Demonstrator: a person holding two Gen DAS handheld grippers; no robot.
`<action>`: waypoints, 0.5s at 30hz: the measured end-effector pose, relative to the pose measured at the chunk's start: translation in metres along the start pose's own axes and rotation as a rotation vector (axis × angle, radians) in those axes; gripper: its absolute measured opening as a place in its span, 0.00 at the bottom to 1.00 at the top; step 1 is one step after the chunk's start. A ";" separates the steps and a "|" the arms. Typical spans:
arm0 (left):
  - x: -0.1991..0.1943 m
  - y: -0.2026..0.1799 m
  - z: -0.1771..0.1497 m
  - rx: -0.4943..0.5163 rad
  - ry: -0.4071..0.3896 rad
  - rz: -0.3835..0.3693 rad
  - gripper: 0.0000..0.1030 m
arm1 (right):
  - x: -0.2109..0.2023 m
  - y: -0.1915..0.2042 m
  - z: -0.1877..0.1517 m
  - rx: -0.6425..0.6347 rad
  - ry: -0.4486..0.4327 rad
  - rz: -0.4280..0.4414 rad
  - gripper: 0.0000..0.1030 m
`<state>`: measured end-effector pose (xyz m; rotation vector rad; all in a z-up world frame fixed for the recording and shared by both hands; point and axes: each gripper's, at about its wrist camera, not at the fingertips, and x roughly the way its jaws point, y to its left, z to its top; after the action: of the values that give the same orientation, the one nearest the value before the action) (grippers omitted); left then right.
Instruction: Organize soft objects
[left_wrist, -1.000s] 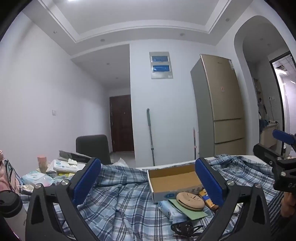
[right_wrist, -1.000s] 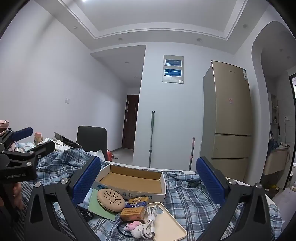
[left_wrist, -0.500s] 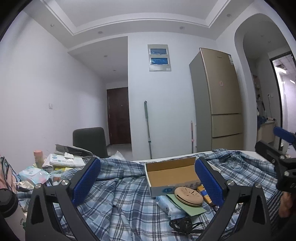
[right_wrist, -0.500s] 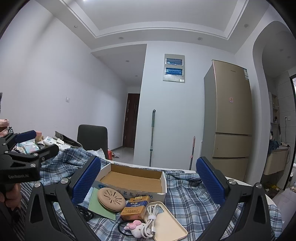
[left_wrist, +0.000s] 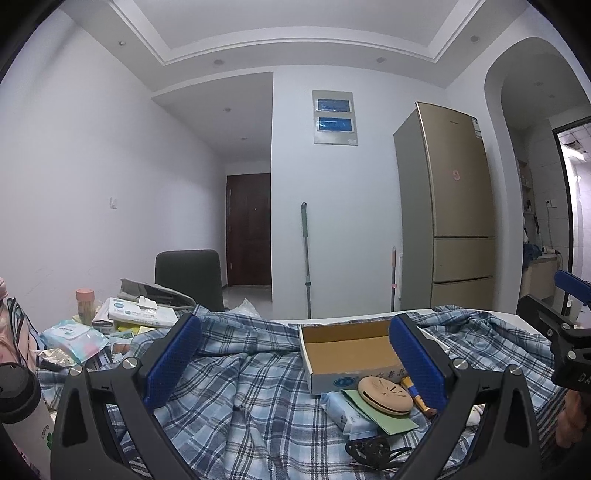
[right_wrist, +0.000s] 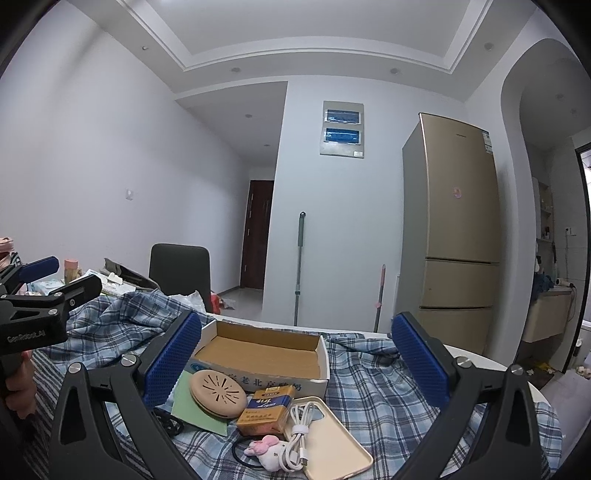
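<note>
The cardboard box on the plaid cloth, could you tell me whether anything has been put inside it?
No, the cardboard box shows only its bare brown bottom in the right wrist view, with nothing lying inside.

A white table (right_wrist: 480, 356) is covered almost wholly by a rumpled blue plaid cloth (left_wrist: 251, 398), with only its rounded far edge left bare. On the cloth, 1 open cardboard box (right_wrist: 266, 352) is set near the middle. Just in front of the box, a round tan disc (right_wrist: 218, 387) is laid on a green sheet (right_wrist: 195, 410), and a wipes packet (left_wrist: 345, 411) is seen under that sheet. Beside the disc, a yellow-and-blue carton (right_wrist: 267, 408), a beige phone case (right_wrist: 332, 439) with a white cable (right_wrist: 299, 432) coiled on it, and a small pink-bowed plush (right_wrist: 267, 448) are found. At the left end, packets and boxes (left_wrist: 140, 314) are piled.
</note>
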<state>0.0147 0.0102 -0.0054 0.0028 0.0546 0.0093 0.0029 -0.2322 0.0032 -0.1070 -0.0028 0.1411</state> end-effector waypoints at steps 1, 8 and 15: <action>0.001 0.000 0.000 -0.001 0.004 0.002 1.00 | 0.000 0.001 0.000 -0.003 0.002 0.003 1.00; 0.003 0.001 0.000 -0.002 0.011 0.008 1.00 | 0.001 0.004 0.000 -0.017 0.009 -0.004 1.00; 0.003 0.000 -0.001 0.010 0.020 0.014 1.00 | 0.002 0.003 0.000 -0.019 0.014 -0.007 1.00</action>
<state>0.0179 0.0104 -0.0063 0.0134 0.0749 0.0226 0.0049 -0.2290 0.0031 -0.1265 0.0100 0.1329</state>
